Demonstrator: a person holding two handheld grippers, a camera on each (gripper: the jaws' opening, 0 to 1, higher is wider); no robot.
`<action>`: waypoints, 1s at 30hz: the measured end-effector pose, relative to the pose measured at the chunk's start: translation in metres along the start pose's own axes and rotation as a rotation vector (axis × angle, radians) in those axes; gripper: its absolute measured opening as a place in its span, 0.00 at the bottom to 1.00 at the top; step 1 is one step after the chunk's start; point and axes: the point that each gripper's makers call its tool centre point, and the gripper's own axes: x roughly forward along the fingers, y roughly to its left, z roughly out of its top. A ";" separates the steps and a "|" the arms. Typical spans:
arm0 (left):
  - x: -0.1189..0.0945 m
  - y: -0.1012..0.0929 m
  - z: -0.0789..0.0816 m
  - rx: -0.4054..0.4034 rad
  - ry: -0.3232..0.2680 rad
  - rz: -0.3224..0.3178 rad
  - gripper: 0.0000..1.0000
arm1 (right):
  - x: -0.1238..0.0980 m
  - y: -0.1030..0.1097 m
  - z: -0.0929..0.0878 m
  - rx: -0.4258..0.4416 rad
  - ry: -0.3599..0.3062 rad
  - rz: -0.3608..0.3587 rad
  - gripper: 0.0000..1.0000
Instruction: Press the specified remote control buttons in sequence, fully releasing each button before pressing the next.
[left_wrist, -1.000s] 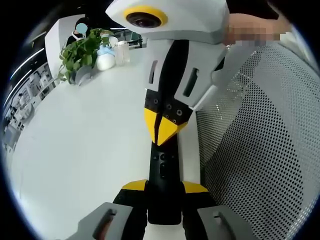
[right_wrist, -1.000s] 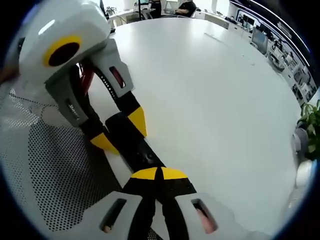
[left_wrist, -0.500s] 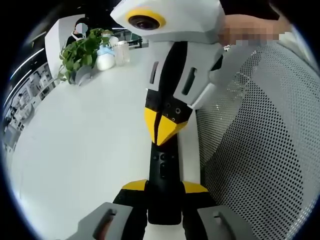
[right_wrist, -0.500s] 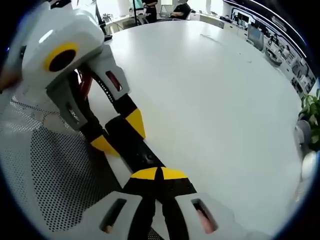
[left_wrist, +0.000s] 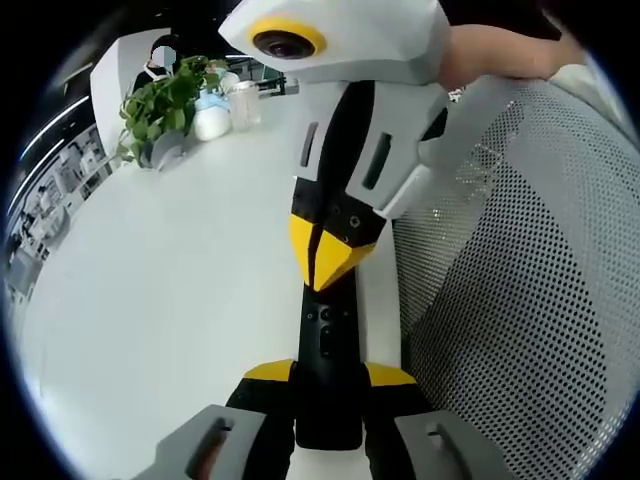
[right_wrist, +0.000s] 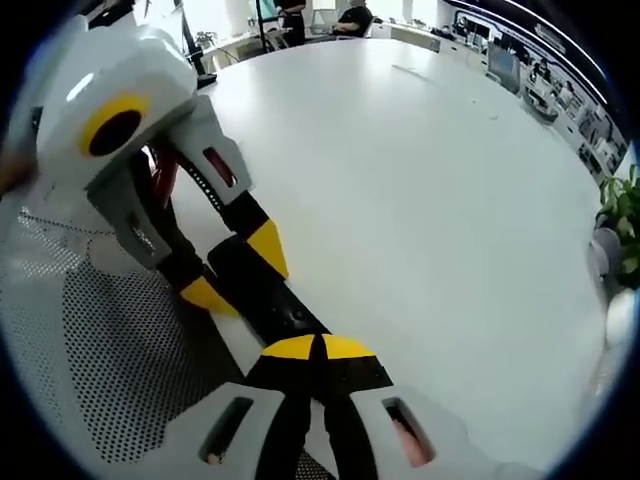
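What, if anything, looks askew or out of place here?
Nothing stands out. The left gripper clamps the black remote, the right gripper bears shut on its buttons, and the white table looks tidy.

No legible text or nos., remote control (left_wrist: 325, 345) button marks prob. too small to read

remote control (left_wrist: 326, 345) buttons hidden — far desks blurred

White grippers (left_wrist: 325, 372), black jaws, yellow tips, yellow-ringed housings.
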 end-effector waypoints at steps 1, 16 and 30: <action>0.000 0.000 0.000 0.000 0.000 0.001 0.25 | 0.000 0.001 0.000 -0.034 0.000 -0.003 0.00; 0.000 0.000 0.000 -0.001 -0.002 0.003 0.25 | 0.000 0.001 0.000 -0.062 0.011 -0.010 0.00; 0.000 0.000 0.000 -0.003 -0.005 0.003 0.25 | -0.001 0.009 -0.001 -0.027 0.021 0.029 0.00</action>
